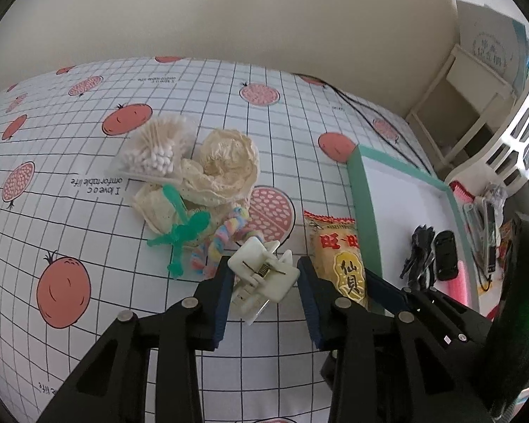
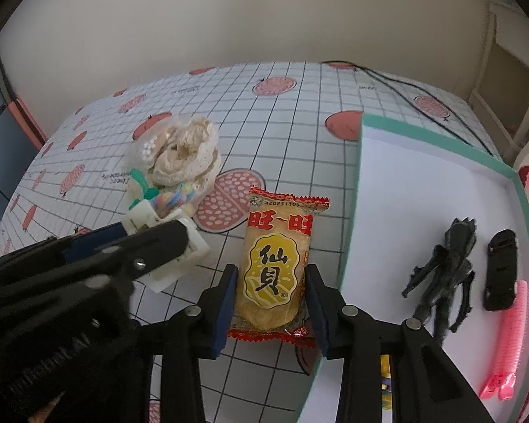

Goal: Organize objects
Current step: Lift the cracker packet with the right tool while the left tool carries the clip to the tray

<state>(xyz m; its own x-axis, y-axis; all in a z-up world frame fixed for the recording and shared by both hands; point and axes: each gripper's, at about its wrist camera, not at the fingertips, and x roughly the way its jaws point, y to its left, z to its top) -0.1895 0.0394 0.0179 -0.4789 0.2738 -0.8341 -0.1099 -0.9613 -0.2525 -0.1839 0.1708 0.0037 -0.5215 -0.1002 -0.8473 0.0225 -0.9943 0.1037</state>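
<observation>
Covering the bench (image 1: 88, 183) is a white grid-lined cloth printed with red fruit, and on it, to the right, stands a shallow teal-walled box (image 2: 351, 232) with a white floor, the largest thing to be filled; in it already lie a dark dragon-like figurine (image 2: 444, 268), a black toy car (image 2: 500, 269) beside it, and a pink comb-like piece (image 2: 508, 331) along the near wall, all apart from one another. Left of the box sits a loose heap: a cream lace cloth (image 1: 225, 165), a clear bag of cotton swabs (image 1: 155, 148) touching it behind, a green plastic piece (image 1: 183, 232) and a pastel twisted rope (image 1: 222, 239) at its front. Both pickups look to be in hand at once, as I judge it. The right gripper (image 2: 269, 303) straddles a rice cracker packet (image 2: 277, 268) lying flat just beside the box wall, its jaws parted and close to the packet's long sides but, by the look of it, not yet pinching. The left gripper (image 1: 262, 282) has a white claw hair clip (image 1: 261, 275) between its blue pads (image 1: 222, 299), jaws spread; the left pad seems to touch the clip while the right stands off it, so no grip is made. Next, each calls for closing squarely, then a lift over the teal wall into bare floor
</observation>
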